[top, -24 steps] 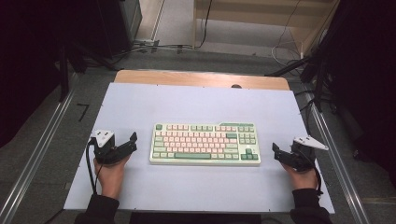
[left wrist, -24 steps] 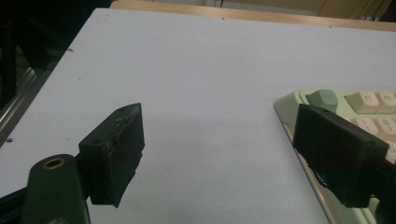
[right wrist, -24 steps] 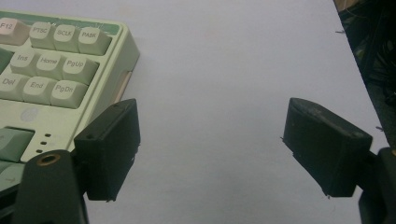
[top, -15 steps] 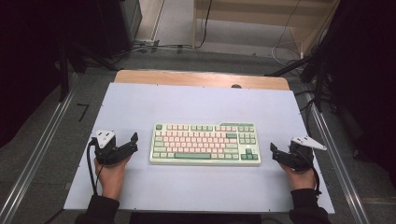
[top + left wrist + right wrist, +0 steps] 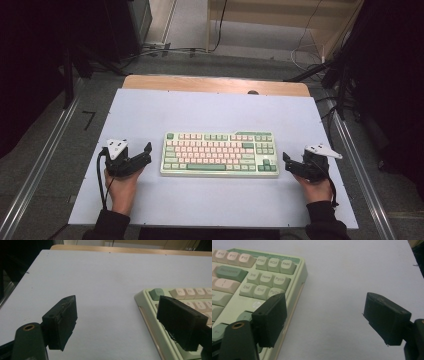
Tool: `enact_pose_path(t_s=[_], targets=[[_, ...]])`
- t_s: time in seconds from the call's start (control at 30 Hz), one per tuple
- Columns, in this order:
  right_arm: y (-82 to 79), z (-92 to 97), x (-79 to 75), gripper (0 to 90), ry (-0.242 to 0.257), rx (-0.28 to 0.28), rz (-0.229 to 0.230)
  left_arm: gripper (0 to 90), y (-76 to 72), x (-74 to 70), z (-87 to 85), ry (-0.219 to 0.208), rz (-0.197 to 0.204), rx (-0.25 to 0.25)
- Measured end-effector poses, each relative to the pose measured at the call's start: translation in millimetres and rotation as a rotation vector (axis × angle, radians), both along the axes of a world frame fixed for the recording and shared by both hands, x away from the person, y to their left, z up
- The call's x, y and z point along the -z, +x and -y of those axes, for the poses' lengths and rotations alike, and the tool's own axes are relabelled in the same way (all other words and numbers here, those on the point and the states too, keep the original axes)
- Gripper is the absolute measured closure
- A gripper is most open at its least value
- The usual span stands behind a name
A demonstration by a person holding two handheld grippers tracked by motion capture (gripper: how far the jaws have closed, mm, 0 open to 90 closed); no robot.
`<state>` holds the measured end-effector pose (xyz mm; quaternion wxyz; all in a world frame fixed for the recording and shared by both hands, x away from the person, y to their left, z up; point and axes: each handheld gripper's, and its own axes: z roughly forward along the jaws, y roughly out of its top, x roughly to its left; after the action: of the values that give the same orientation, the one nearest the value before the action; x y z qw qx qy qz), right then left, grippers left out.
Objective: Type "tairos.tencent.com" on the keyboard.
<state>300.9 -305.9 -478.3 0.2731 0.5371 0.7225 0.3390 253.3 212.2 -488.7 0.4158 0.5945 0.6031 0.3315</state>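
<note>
Lying flat at centre of the pale table top [image 5: 210,115], a green-and-pink keyboard [image 5: 220,154] is seen w/ long edge running left-right. Left gripper [image 5: 141,152] is held just beside keyboard's left end, jaws spread wide, nothing between them; in left gripper view one jaw overlaps the keyboard [image 5: 175,315] edge near the green corner key, other jaw over bare table [image 5: 100,290]. Right gripper [image 5: 289,162] is held just beside keyboard's right end, jaws likewise wide apart & empty; in right gripper view one jaw is over the keyboard [image 5: 257,280] corner by nav keys, other over bare surface. Each gripper is gripped by a hand w/ dark sleeve at near edge. Wooden strip [image 5: 215,84] runs along table's far side.
</note>
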Motion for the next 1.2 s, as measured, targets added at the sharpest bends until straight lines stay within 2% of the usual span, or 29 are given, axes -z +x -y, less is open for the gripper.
enact_pose_path(t_s=[0.4,0.83,1.07,1.2], targets=[[5.3,-23.7,-2.4,20.4,-0.004,-0.073,0.005,17.4,2.8,-0.1,16.5,0.015,-0.014,0.051],[6.1,-35.8,-9.3,23.8,0.021,-0.116,0.019,18.0,6.5,0.1,36.8,0.024,-0.001,0.100],[6.4,-43.2,-10.0,26.4,0.030,-0.138,0.014,19.5,7.8,-2.1,42.0,0.027,0.011,0.110],[6.7,-47.1,-11.5,29.1,0.047,-0.155,0.020,19.6,8.7,-4.3,44.4,0.014,0.017,0.118]])
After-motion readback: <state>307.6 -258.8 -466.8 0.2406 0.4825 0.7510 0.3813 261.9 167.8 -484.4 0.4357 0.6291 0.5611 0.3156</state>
